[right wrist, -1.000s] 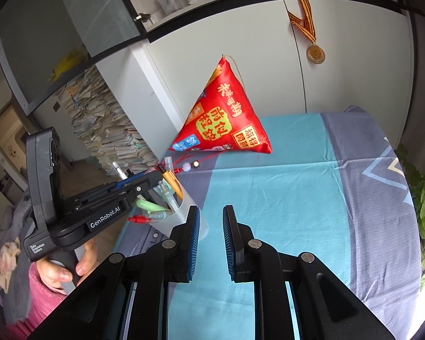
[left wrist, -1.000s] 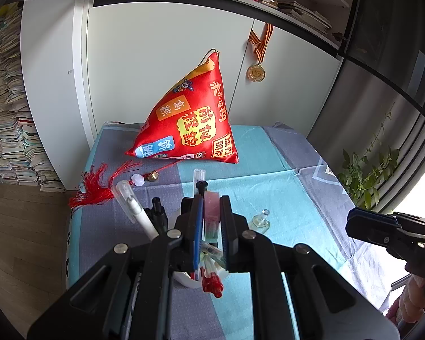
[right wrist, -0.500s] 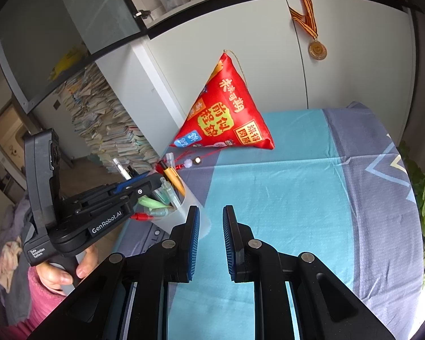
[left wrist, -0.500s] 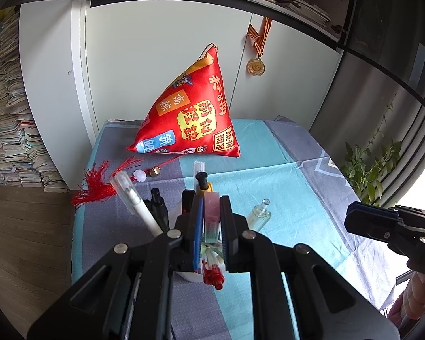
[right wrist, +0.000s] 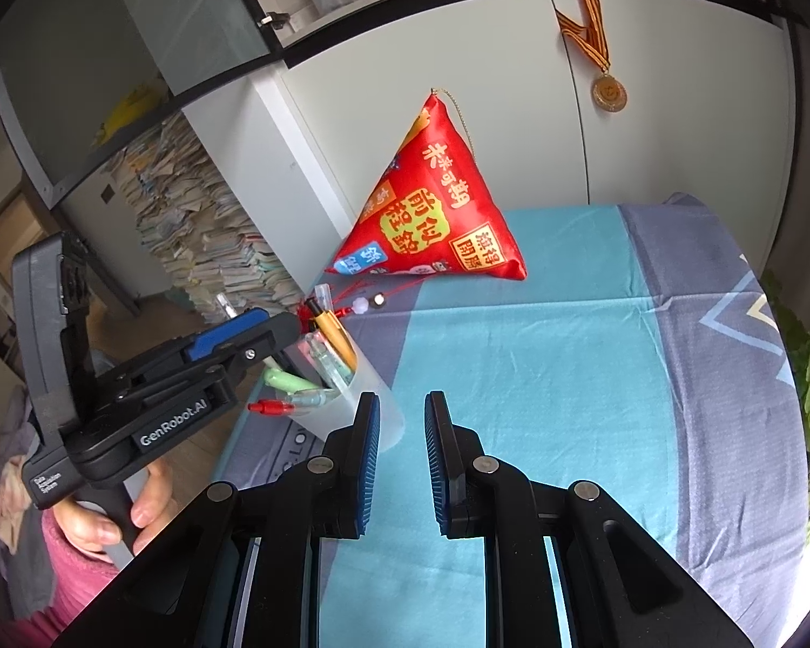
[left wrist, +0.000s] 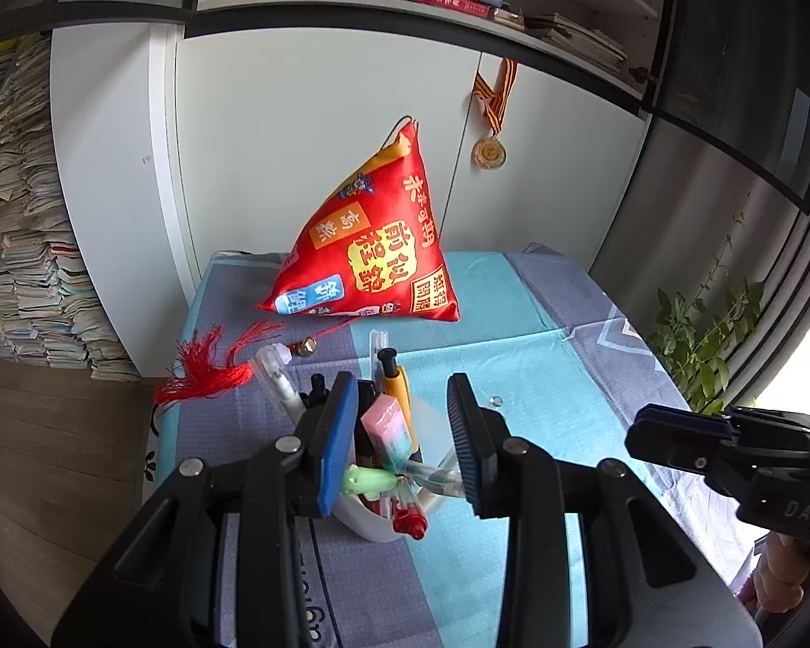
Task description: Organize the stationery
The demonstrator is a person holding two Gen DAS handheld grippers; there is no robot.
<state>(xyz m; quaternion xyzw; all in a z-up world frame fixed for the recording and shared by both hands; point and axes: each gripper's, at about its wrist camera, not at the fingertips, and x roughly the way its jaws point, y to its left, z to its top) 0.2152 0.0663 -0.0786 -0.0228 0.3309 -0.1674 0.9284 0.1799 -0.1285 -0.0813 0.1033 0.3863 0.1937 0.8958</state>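
A translucent white pen cup (left wrist: 437, 491) stands on the table and holds several pens, a yellow pen (left wrist: 397, 380) and a pink-and-teal eraser (left wrist: 391, 426). My left gripper (left wrist: 405, 432) is open just above the cup, with the eraser standing free in the cup between its jaws. In the right wrist view the cup (right wrist: 351, 405) is at the left with the left gripper (right wrist: 254, 332) over it. My right gripper (right wrist: 402, 451) is slightly open and empty above the blue tablecloth, to the right of the cup.
A red pyramid-shaped cushion (left wrist: 375, 254) with a red tassel (left wrist: 205, 367) sits at the back of the table (right wrist: 567, 378). A white cabinet with a hanging medal (left wrist: 488, 151) stands behind. Stacked papers are at the left, a plant (left wrist: 702, 335) at the right.
My left gripper was shut on the pink-and-teal eraser over the cup; it has opened and the eraser now rests in the cup. The right gripper has stayed where it was.
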